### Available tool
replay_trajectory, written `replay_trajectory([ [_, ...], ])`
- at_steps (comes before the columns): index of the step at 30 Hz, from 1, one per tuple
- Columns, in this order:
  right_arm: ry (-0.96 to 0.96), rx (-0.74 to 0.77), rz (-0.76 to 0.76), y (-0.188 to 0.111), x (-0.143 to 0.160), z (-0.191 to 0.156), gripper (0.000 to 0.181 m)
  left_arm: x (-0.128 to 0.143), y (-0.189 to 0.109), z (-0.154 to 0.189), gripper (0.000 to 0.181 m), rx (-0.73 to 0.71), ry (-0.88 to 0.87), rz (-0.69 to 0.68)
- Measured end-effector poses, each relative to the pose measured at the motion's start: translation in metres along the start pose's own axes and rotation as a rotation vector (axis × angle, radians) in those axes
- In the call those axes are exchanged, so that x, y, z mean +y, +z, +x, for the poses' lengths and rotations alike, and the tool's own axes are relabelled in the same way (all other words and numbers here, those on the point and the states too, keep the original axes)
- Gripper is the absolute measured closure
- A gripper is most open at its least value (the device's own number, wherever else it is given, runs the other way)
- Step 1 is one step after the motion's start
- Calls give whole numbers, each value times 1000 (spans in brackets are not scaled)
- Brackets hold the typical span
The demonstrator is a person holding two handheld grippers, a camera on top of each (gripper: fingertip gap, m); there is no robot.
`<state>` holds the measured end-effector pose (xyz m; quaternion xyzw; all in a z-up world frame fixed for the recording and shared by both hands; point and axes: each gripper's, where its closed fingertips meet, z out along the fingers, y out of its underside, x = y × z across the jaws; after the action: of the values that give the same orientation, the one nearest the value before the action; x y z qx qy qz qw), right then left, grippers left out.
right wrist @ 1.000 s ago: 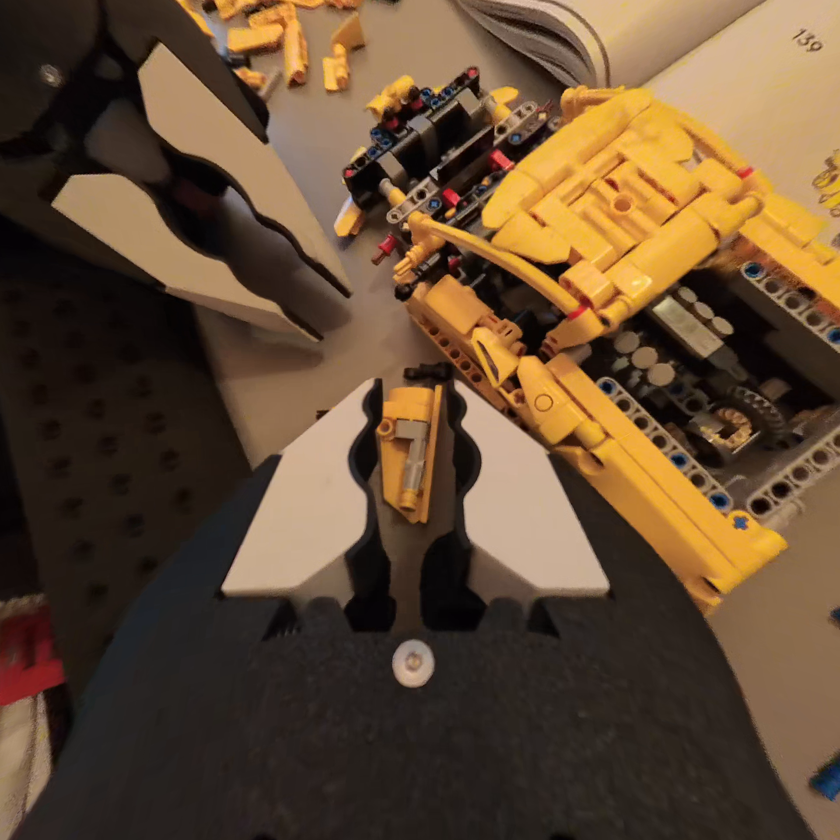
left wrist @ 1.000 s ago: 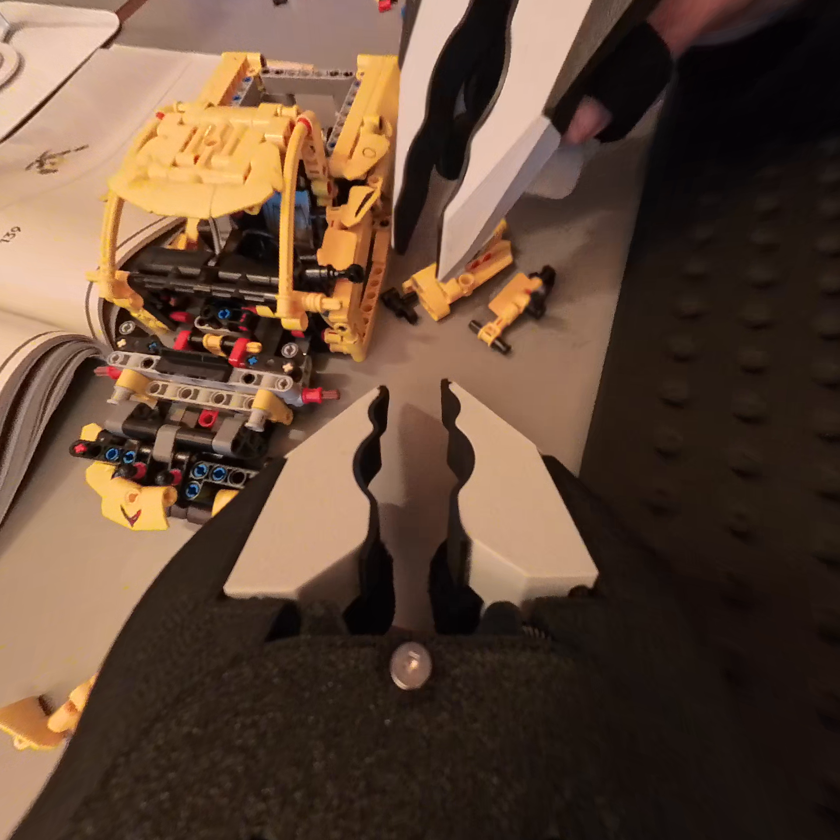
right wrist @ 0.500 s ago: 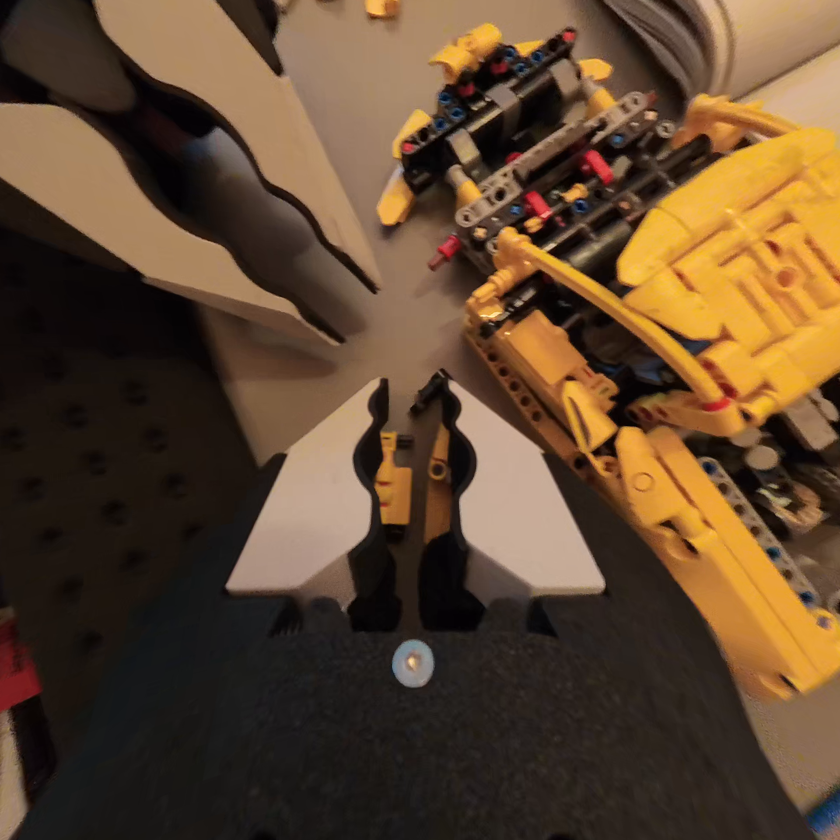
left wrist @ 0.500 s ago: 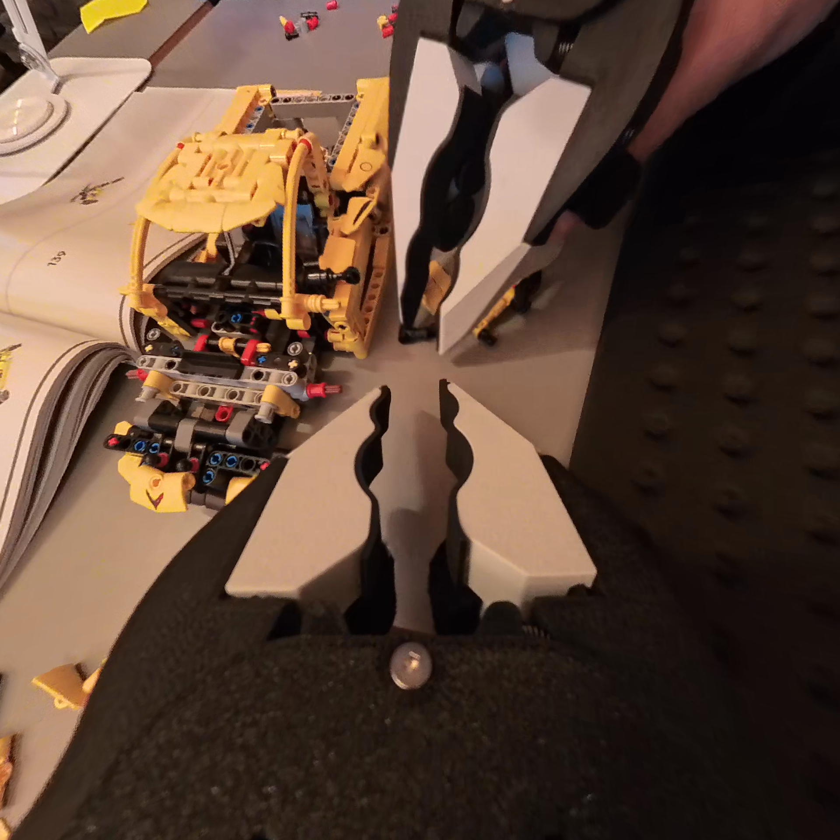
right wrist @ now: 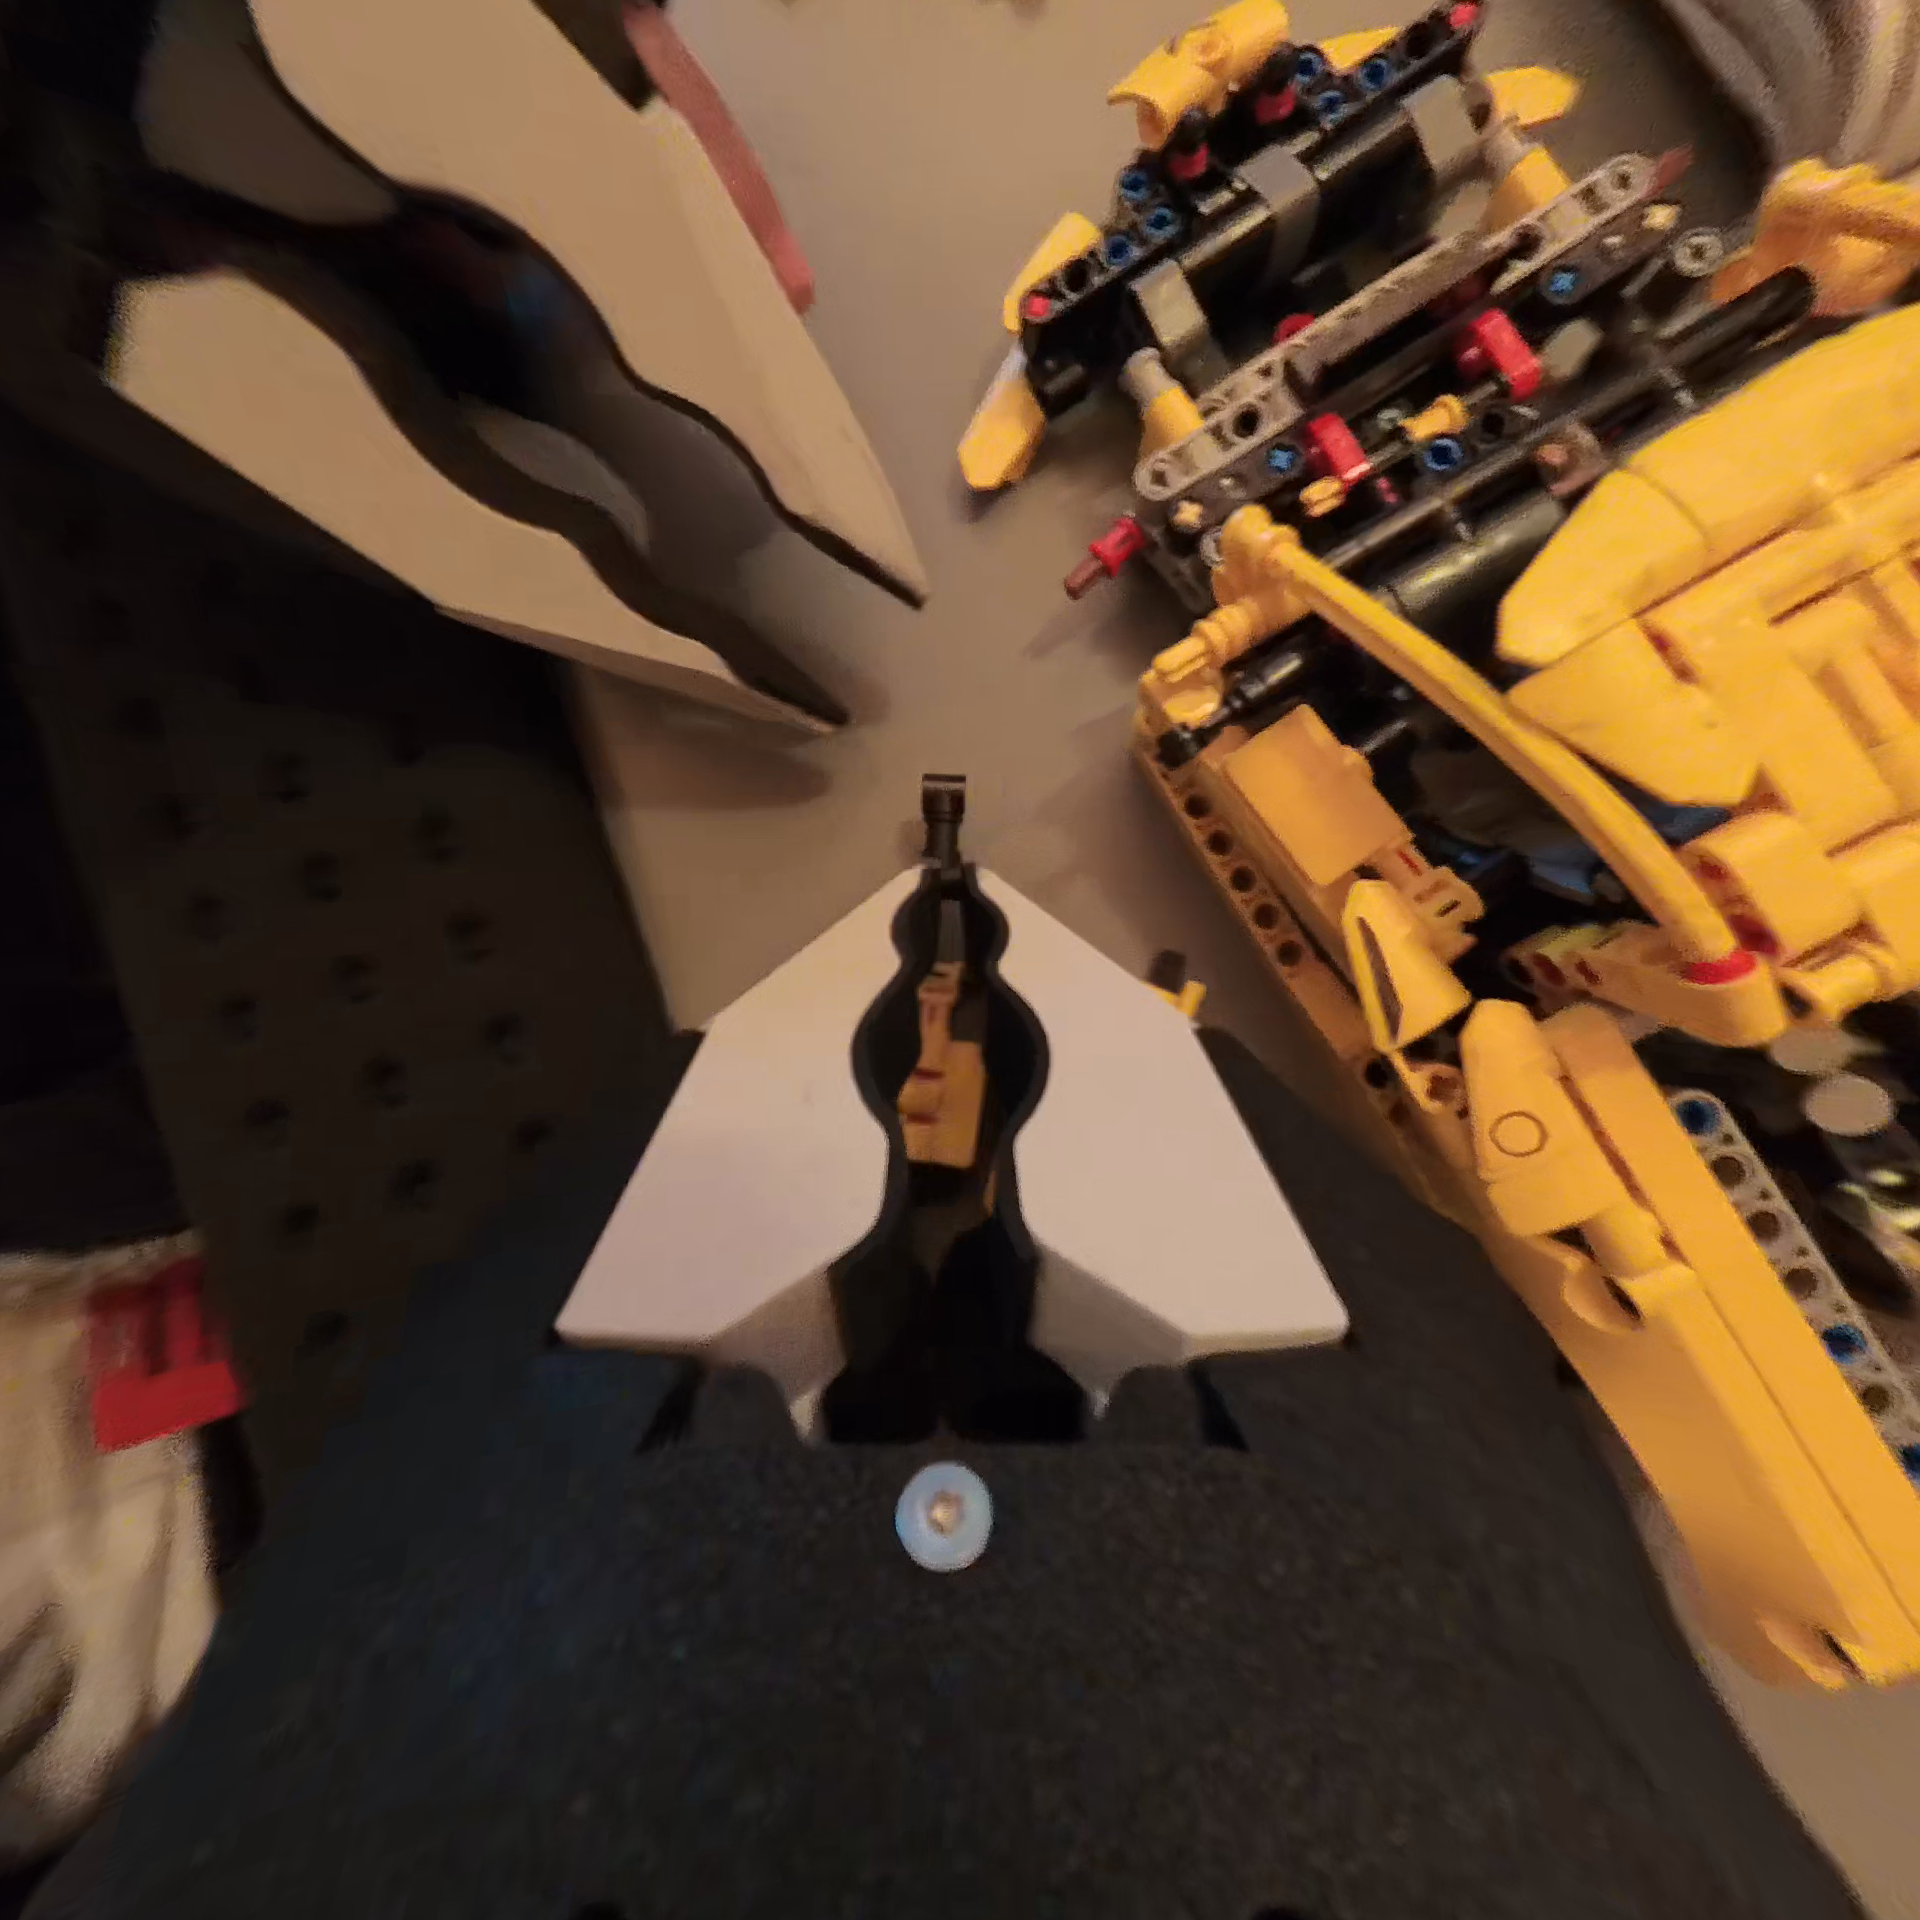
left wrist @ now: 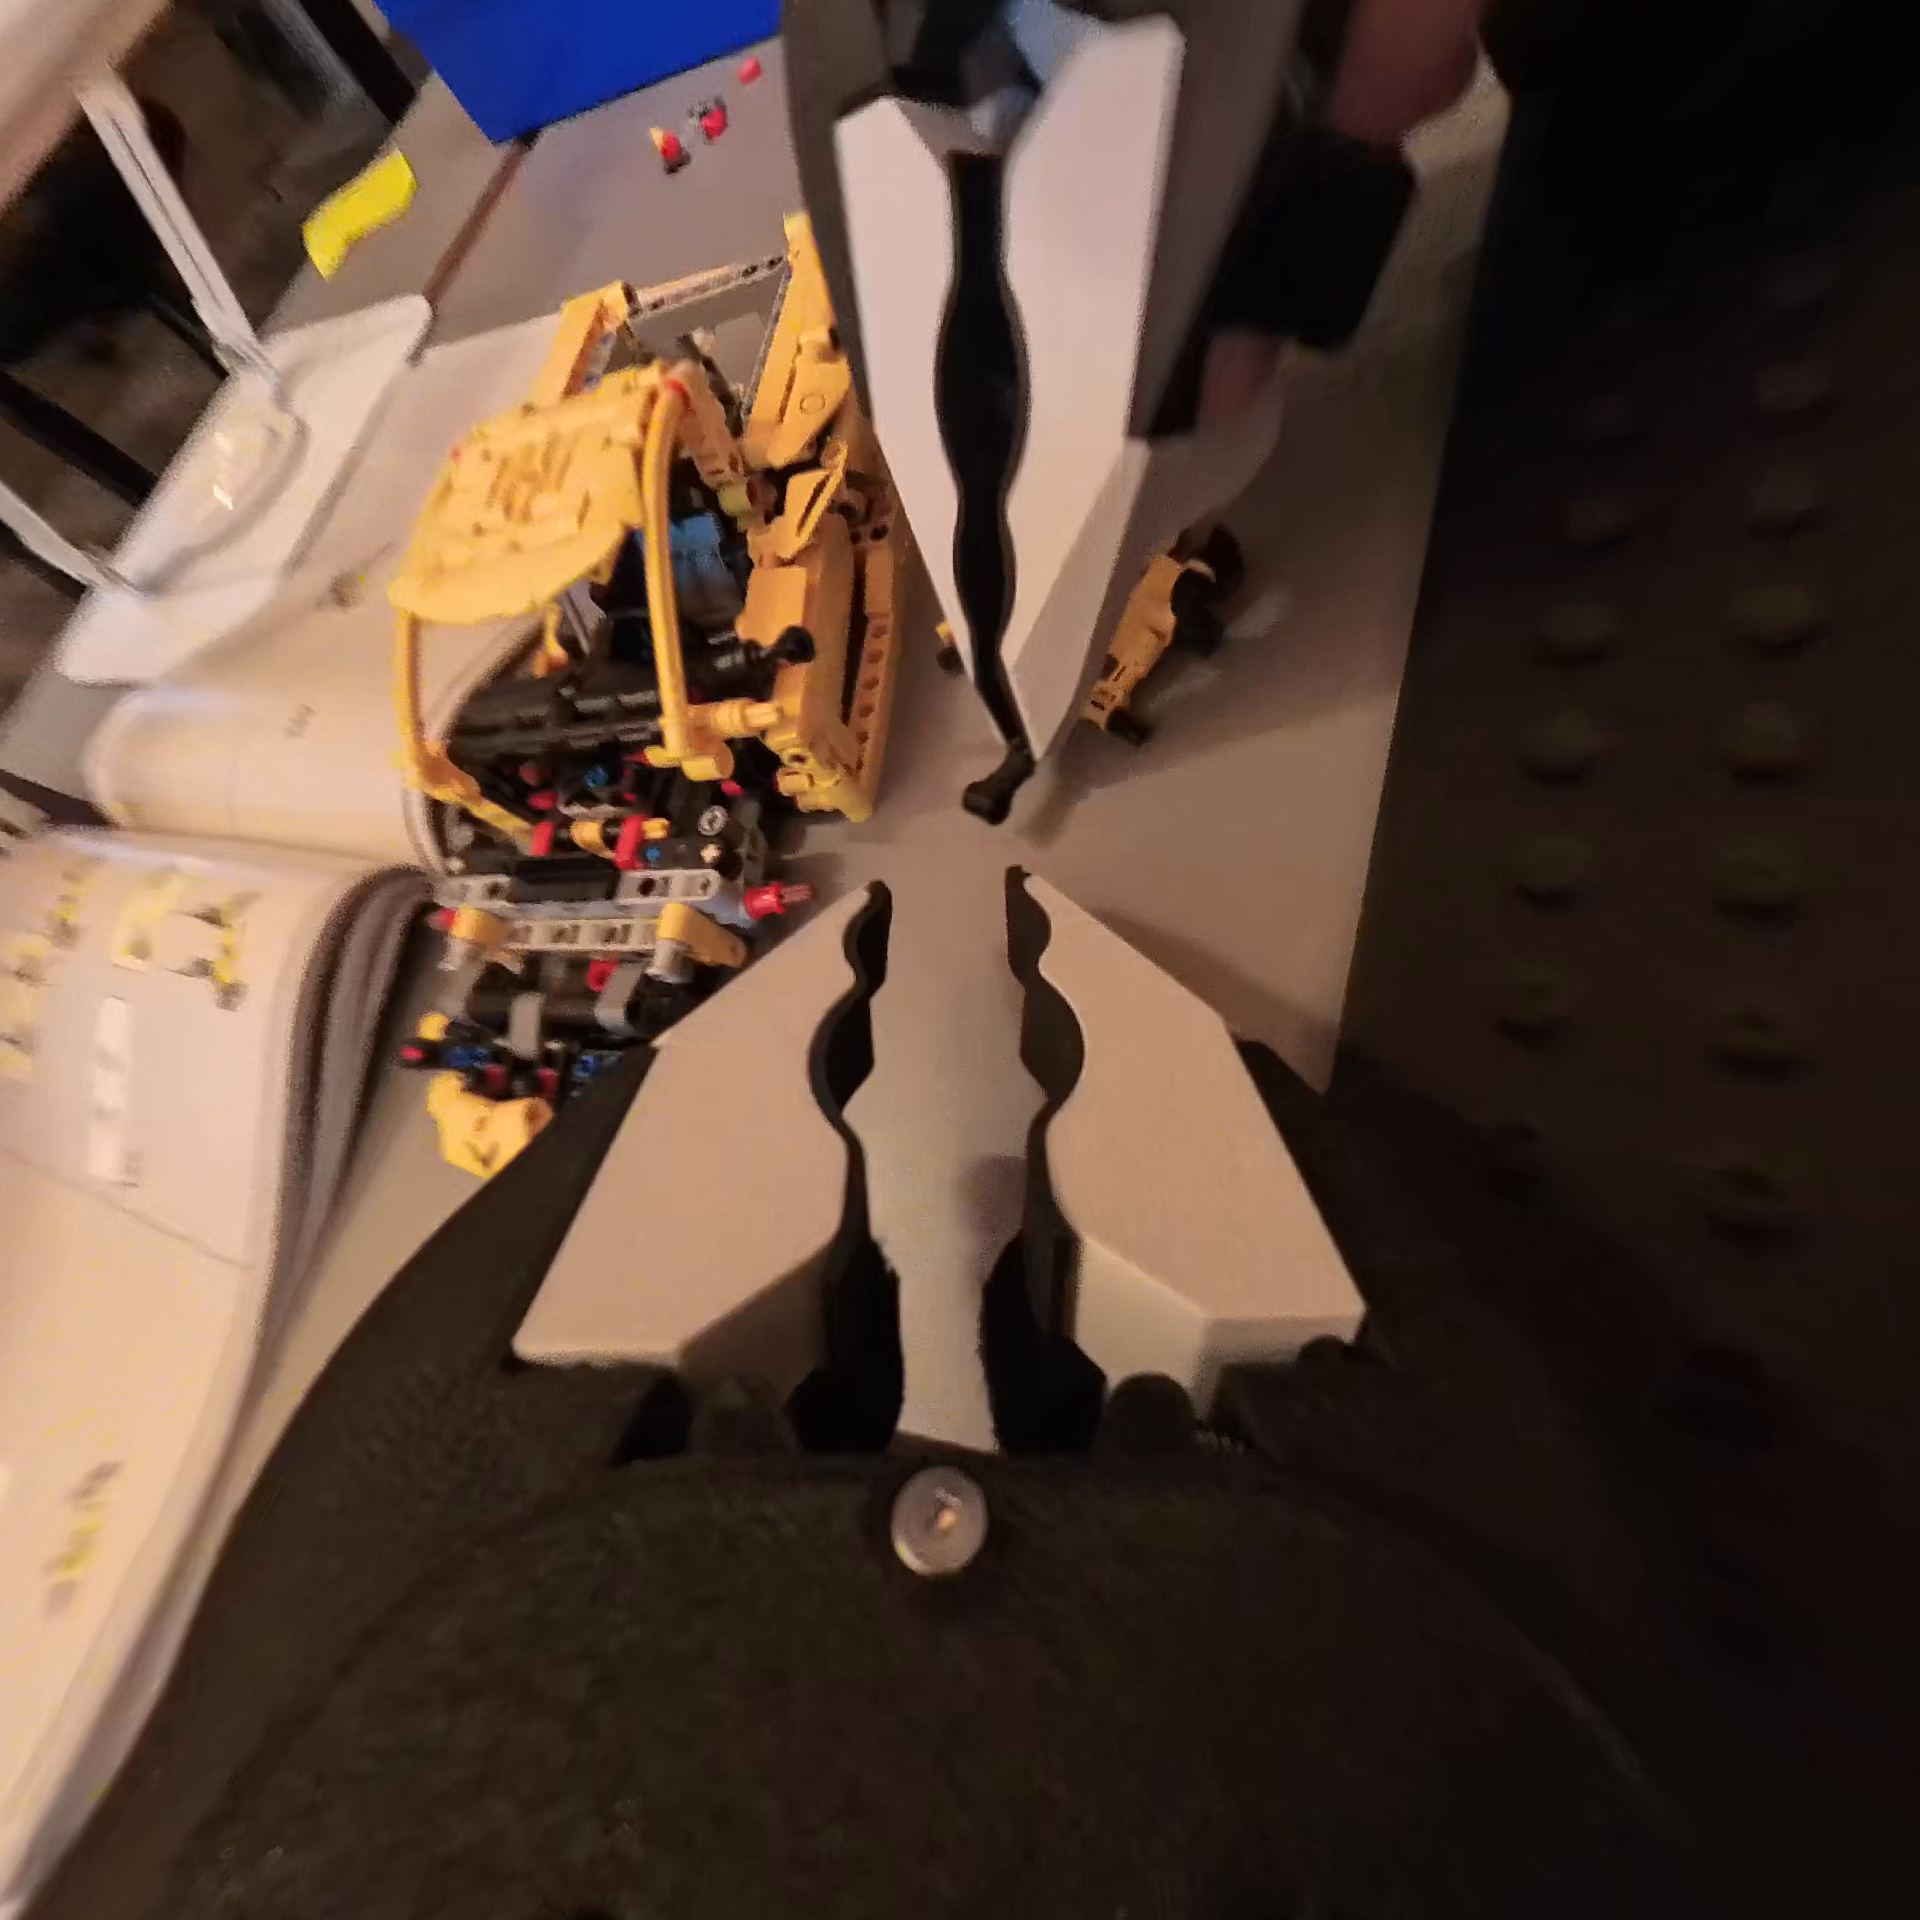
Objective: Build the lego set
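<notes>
The part-built yellow lego vehicle (left wrist: 665, 582) stands on the grey table, left of both grippers; it also shows in the right wrist view (right wrist: 1558, 831). My right gripper (right wrist: 945, 878) is shut on a small yellow and black lego piece (right wrist: 940, 1081), whose black pin (right wrist: 943, 821) sticks out past the tips. In the left wrist view the right gripper (left wrist: 1018, 743) points down at the table beside the vehicle. A second small yellow piece (left wrist: 1153, 623) lies just behind it. My left gripper (left wrist: 945, 894) is open and empty, close in front of the right one; it also shows at upper left (right wrist: 883, 660).
An open instruction book (left wrist: 156, 987) lies left of the vehicle. A dark studded mat (left wrist: 1662, 935) borders the table on the right. A blue box (left wrist: 582, 52) and small red pieces (left wrist: 691, 135) sit at the far end. A red piece (right wrist: 156, 1361) lies off to the left.
My right gripper has closed on the small yellow piece that lay loose between its fingers. The left gripper has pulled back and tilted; it stays open.
</notes>
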<state>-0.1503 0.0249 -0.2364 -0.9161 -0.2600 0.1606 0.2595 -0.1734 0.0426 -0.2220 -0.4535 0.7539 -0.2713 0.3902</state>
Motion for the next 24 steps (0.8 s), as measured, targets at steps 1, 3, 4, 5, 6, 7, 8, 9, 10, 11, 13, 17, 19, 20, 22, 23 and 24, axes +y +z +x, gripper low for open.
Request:
replay_trajectory([
  [1,20,-51,16,-4,-3,-3,179,0,-1,-1,159,-29,63,-2],
  [3,44,-104,40,-12,-9,-2,179,-3,-3,-1,158,-75,168,0],
  [4,55,-127,42,-16,-12,-2,179,-6,-4,1,158,-86,204,7],
  [5,62,-150,44,-18,-15,-3,179,-10,-4,2,158,-99,231,15],
  [6,57,-185,44,-20,-18,-8,179,-12,-5,2,158,-115,259,19],
  [7,44,-225,57,-23,-22,-14,179,-14,-5,3,158,-123,280,25],
  [8,28,-231,75,-24,-27,-15,179,-16,-5,3,158,-128,281,30],
  [9,-4,-188,90,-25,-30,-10,179,-15,-5,2,158,-132,253,31],
  [10,-65,-129,97,-26,-32,-4,179,-17,-6,-1,158,-126,202,45],
  [11,-151,-66,105,-26,-32,1,179,-19,-9,-7,158,-125,139,67],
  [13,-299,64,166,-29,-39,9,179,-24,-18,-17,158,-89,-41,134],
  [17,-275,109,304,-26,-51,13,179,-30,-29,-29,158,69,-397,256],
  [19,-266,95,339,-27,-55,8,179,-28,-32,-42,158,17,-414,277],
  [20,-275,108,368,-30,-59,7,179,-25,-32,-46,158,-33,-368,263],
  [22,-233,50,393,-29,-62,2,179,-19,-29,-48,158,-118,-248,208],
  [23,-187,9,378,-27,-60,0,179,-17,-26,-46,158,-145,-186,179],
  [24,-147,-23,368,-25,-58,1,179,-14,-23,-45,158,-177,-121,144],
])
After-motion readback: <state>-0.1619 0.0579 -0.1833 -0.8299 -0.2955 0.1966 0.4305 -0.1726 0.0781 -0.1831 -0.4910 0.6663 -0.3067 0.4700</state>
